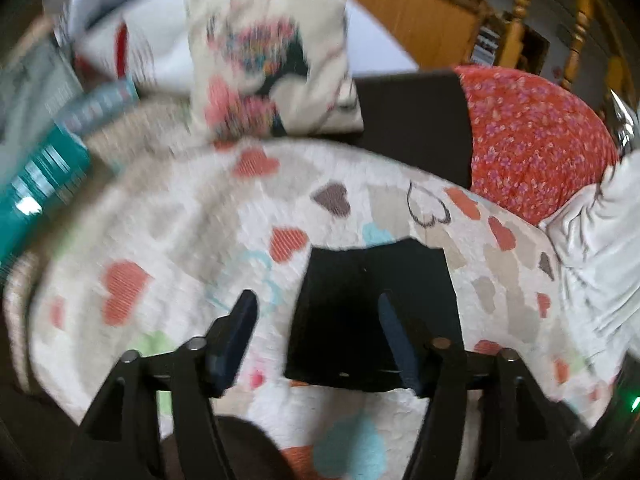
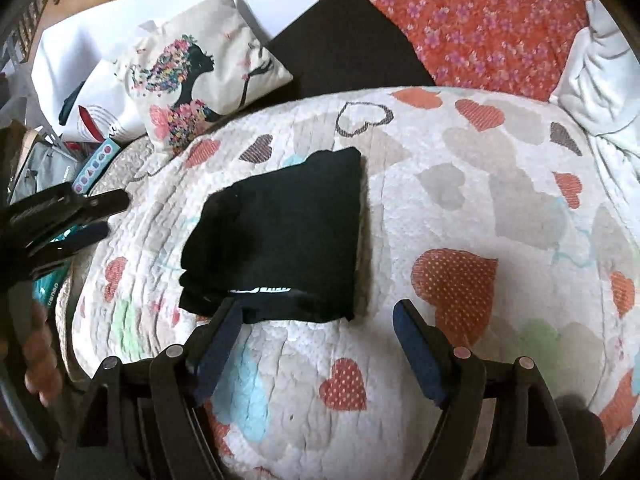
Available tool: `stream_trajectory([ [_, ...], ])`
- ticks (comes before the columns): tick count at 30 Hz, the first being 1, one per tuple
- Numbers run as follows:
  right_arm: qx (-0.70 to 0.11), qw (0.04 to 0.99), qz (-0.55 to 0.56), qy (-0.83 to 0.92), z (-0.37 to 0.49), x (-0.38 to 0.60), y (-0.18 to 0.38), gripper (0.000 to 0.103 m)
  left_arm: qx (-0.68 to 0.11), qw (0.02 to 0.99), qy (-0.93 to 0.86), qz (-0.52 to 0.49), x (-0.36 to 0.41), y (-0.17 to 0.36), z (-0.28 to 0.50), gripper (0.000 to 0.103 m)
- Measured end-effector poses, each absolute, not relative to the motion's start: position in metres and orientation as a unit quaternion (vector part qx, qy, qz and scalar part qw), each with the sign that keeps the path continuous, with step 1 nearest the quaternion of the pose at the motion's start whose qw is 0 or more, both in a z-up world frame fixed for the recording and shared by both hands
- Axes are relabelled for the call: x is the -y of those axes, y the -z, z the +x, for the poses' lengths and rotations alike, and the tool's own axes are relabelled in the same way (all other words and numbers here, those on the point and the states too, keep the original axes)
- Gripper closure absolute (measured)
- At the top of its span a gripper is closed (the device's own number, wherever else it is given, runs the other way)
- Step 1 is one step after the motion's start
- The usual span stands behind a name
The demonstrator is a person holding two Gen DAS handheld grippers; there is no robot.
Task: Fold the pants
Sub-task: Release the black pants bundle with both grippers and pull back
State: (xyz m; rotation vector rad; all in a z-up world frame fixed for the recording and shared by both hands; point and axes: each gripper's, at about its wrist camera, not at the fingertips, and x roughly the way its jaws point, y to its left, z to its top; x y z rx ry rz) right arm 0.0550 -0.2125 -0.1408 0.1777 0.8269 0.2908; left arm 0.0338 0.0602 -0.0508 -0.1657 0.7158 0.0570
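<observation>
The black pants (image 2: 280, 236) are seen folded into a compact, soft, light stack on the heart-print quilt (image 2: 460, 184). Both tools, left (image 1: 318, 334) and right (image 2: 318, 316), are spread and empty. The layered near edge is probably best pinched.

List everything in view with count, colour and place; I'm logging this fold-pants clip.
pants: 1, black, folded into a compact block, lying on the quilt
quilt: 1, white with red, grey and blue hearts, under the pants
printed cushion: 1, cream with a floral figure, beyond the quilt's far edge
red floral fabric: 1, red with purple flowers, far right
dark panel: 1, black, between cushion and floral fabric
white cloth: 1, white, crumpled, right edge
left hand-held gripper: 1, black with blue pads, open, above the pants' left side
right hand-held gripper: 1, same colours, open, at the pants' near edge
</observation>
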Motion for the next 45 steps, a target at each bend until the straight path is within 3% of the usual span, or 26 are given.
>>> stream_trajectory([
  [1,-0.393,0.905,0.088,-0.139,0.050,0.214,0.136,0.020,-0.333,0.939,-0.036,-0.073,-0.059,0.043,0.022,0.023],
  [7,-0.351,0.920,0.102,-0.140,0.027,0.220,0.106,0.020,-0.211,0.973,-0.084,-0.040,-0.048,-0.007,-0.039,0.001],
  [17,-0.278,0.946,0.070,-0.151,-0.006,0.212,0.058,0.019,-0.192,0.975,-0.095,-0.056,-0.051,-0.045,-0.077,0.000],
  [45,-0.312,0.938,0.086,-0.126,0.001,0.220,0.074,0.018,-0.302,0.950,-0.081,-0.013,-0.027,0.003,-0.057,0.000],
])
